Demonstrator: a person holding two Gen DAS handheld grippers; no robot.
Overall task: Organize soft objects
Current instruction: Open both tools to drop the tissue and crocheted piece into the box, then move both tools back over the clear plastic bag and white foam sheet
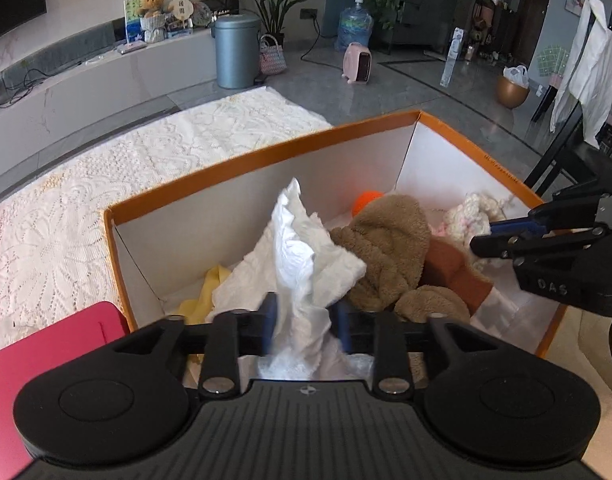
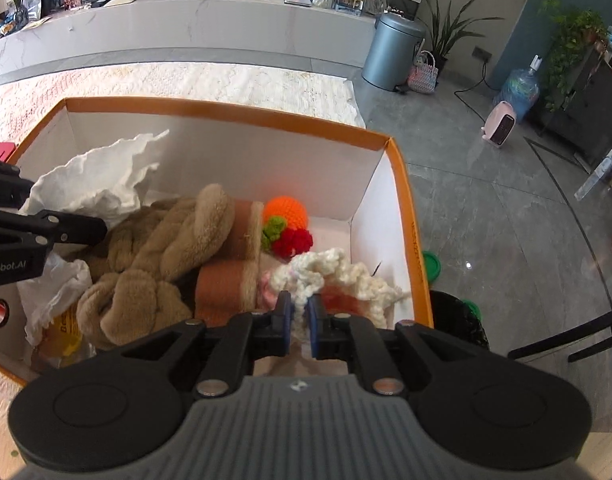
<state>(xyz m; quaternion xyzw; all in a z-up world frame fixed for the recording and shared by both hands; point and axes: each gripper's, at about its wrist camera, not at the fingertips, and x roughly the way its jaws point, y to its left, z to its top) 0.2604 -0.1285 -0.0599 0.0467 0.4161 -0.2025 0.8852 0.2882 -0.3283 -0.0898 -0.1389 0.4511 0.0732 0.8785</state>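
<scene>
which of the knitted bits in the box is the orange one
The round crocheted ball by the box's far wall; the piece beside it is red and green, and the fluffy knit is cream.

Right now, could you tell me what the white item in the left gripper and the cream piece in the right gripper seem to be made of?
The white cloth in the left gripper looks like thin crinkled fabric or tissue: matte, with sharp creases. The cream piece in the right gripper looks crocheted from chunky yarn, with visible loops.

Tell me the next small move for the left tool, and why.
Probably open the left tool and let go: it pinches the white tissue paper, which already hangs inside the orange-rimmed box, above the other soft things.
</scene>
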